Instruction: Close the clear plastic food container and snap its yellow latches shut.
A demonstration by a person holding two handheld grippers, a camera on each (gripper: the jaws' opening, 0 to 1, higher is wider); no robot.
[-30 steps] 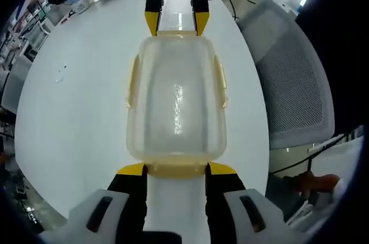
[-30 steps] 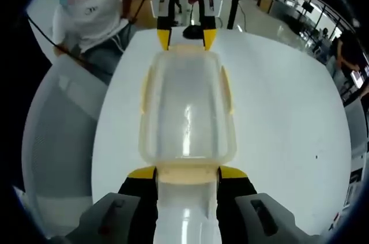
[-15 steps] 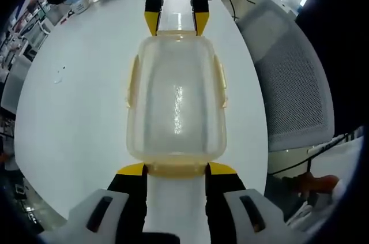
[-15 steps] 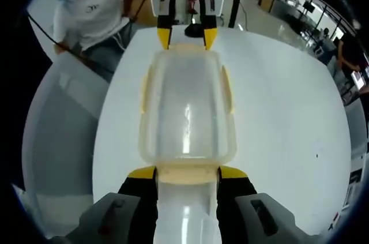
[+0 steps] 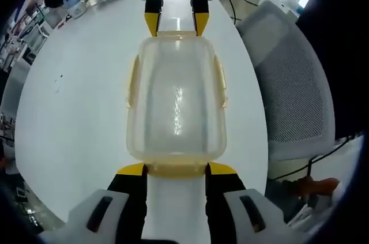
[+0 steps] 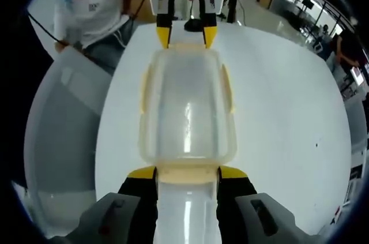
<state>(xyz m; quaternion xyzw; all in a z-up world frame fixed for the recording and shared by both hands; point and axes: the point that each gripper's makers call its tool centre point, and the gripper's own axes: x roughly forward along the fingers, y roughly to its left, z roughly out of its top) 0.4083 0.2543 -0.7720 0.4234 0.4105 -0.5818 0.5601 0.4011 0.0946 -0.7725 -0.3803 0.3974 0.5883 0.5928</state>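
The clear container (image 5: 176, 108) sits on the white table (image 5: 75, 111), lid on, between the two grippers. The left gripper (image 5: 176, 170) and the right gripper (image 6: 187, 173) each stand with jaws spread, yellow tips just beside one end latch (image 5: 176, 169) (contact I cannot confirm). I judge the end latches are in hand; next, press each flap down until it snaps.
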